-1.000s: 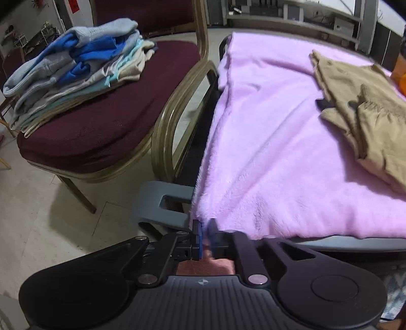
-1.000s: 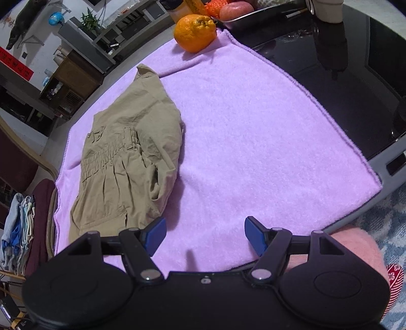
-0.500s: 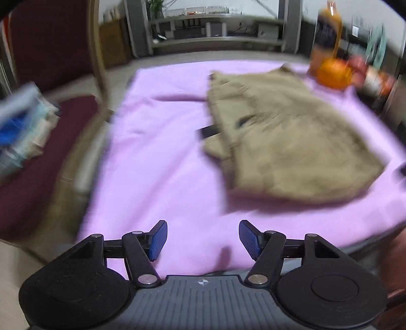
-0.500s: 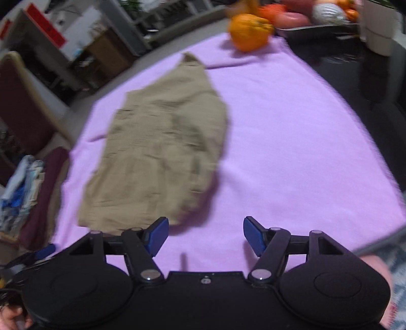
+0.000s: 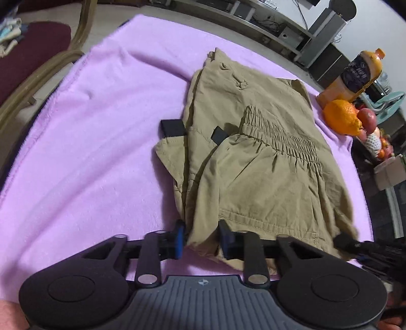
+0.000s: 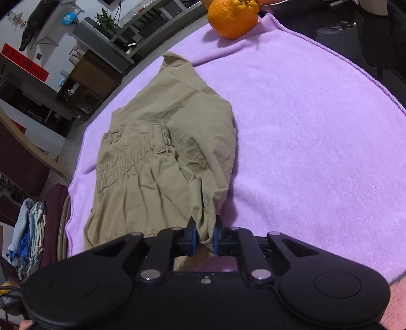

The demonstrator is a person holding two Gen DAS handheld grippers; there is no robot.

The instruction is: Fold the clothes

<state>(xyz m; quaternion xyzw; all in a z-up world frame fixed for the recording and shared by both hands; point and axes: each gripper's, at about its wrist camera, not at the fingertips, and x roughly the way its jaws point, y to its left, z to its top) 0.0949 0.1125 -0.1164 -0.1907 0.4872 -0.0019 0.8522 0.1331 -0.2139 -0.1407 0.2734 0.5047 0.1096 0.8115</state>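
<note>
Khaki shorts (image 5: 253, 165) with an elastic waistband lie crumpled on a purple towel (image 5: 88, 152) that covers the table. My left gripper (image 5: 200, 238) is at the near left hem corner; its jaws are closing and the blue pads pinch bunched fabric. In the right wrist view the shorts (image 6: 152, 165) stretch away to the left. My right gripper (image 6: 204, 237) is at their near right corner, jaws closing with a fold of khaki squeezed between the pads. Two black tags (image 5: 172, 128) stick out from the shorts' left side.
An orange (image 5: 341, 116) (image 6: 232, 17) and a juice bottle (image 5: 355, 73) stand at the towel's far right edge, with more fruit behind. A maroon chair (image 5: 33, 43) to the left carries a stack of folded clothes (image 6: 28, 228). Bare black tabletop (image 6: 380, 50) lies right of the towel (image 6: 317, 127).
Both grippers stood open half a second ago; now each has come up to the near hem of the shorts and closed on fabric. The left view swung from the chair toward the shorts.
</note>
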